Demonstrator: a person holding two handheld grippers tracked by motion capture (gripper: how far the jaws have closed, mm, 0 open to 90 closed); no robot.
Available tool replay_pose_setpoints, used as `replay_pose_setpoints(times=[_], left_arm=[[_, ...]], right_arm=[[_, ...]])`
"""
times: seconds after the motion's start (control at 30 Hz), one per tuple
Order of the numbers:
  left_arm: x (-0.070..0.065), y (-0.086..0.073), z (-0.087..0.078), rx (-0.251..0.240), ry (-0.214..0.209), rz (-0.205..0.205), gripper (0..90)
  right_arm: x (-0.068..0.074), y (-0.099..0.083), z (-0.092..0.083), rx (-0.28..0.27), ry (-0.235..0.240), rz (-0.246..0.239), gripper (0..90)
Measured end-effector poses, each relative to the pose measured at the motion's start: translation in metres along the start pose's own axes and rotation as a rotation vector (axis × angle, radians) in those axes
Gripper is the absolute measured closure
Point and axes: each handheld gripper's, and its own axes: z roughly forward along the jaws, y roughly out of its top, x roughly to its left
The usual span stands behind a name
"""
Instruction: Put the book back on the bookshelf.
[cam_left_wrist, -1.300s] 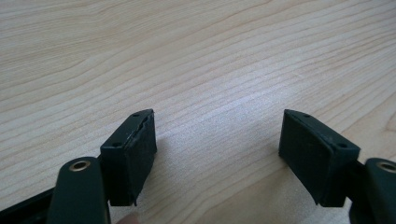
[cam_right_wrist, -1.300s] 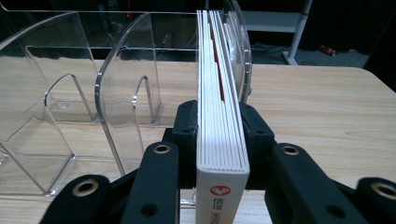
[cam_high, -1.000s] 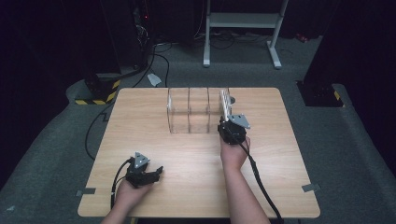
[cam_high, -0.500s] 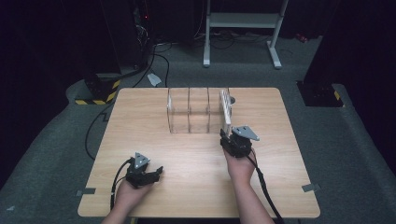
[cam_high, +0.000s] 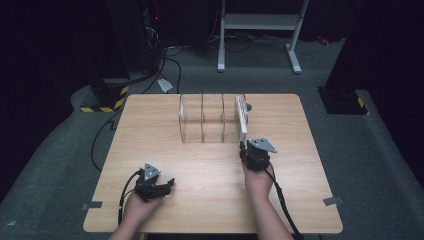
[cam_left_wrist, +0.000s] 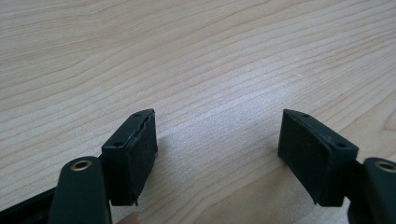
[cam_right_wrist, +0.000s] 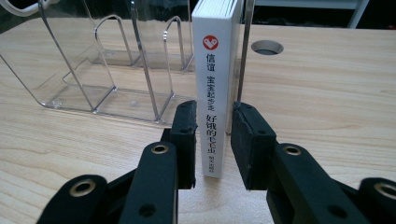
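A white book (cam_right_wrist: 215, 93) with a red logo and black characters on its spine stands upright in the rightmost slot of a clear acrylic rack (cam_right_wrist: 116, 70). Its spine sticks out past the rack's near edge. My right gripper (cam_right_wrist: 214, 140) has just been closing, and both pads now press the spine's lower part from either side. In the high view the book (cam_high: 242, 117) is a thin white strip, with the right gripper (cam_high: 244, 146) at its near end. My left gripper (cam_high: 169, 186) rests low at the table's front left, and its jaws (cam_left_wrist: 217, 135) are open over bare wood.
The rack (cam_high: 207, 120) sits mid-table toward the far edge, its other slots holding nothing. A round cable hole (cam_right_wrist: 267, 46) lies behind the book on the right. Cables trail from both grippers toward the near edge of the wooden table (cam_high: 150, 130).
The right hand has drawn back a little toward the near edge and sunk. Its jaws have narrowed onto the book's spine. The left hand has kept still.
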Motion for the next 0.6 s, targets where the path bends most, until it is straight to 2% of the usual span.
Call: replay_pose_setpoints(times=[0.3, 0.6], left_arm=[[0.0000, 0.0000, 0.0000, 0.000, 0.000, 0.000, 28.2], [0.0000, 0.0000, 0.0000, -0.001, 0.000, 0.001, 28.1]], right_arm=[[-0.0029, 0.0001, 0.0053, 0.008, 0.016, 0.047, 73.4], [-0.0010, 0.0009, 0.0066, 0.006, 0.022, 0.055, 74.0]])
